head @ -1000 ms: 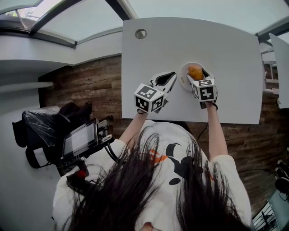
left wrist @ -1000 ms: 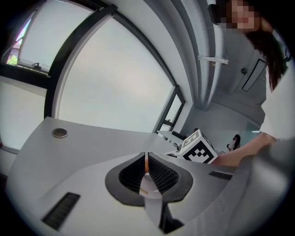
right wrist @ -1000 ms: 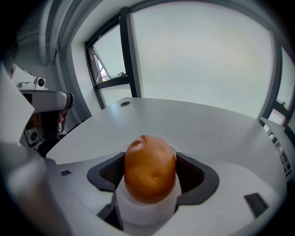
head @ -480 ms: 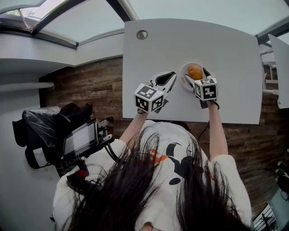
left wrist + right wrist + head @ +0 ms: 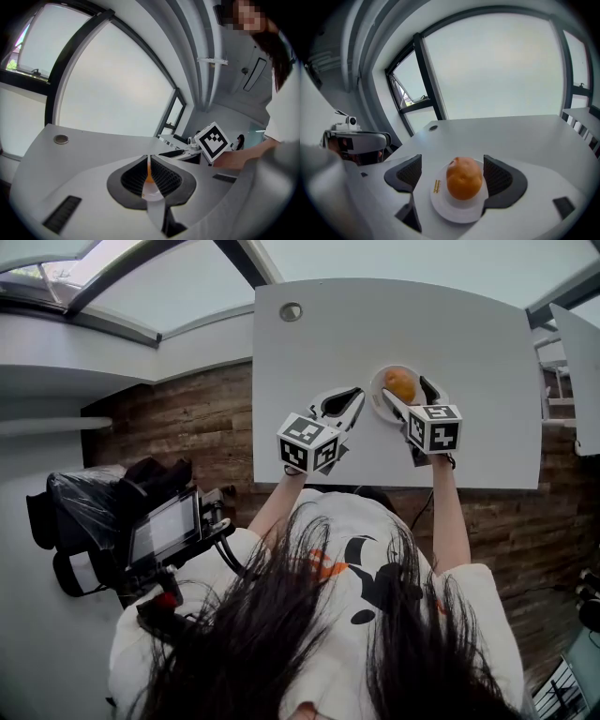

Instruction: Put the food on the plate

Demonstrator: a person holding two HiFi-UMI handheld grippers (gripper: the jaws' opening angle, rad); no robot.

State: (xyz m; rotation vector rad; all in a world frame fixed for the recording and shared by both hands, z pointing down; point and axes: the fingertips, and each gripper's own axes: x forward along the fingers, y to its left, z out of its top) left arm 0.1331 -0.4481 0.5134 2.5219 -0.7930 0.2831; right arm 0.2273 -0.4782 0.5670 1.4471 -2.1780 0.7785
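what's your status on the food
Right tongs have just been opening, now wide, orange between them untouched. Orange sits on the plate. Left tongs shut, empty. Nothing in the way.

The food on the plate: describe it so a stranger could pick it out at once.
On the white table, find the round white plate between the jaws of the right gripper, which have just been opening. The food sits on it, touching neither jaw: a rounded orange lump, the only orange thing there.

White surface (image 5: 469, 343) with round grommet (image 5: 291, 311) is seen over wood-plank floor (image 5: 202, 418); small monitor (image 5: 167, 529) and black bag (image 5: 80, 512) are seen at left.
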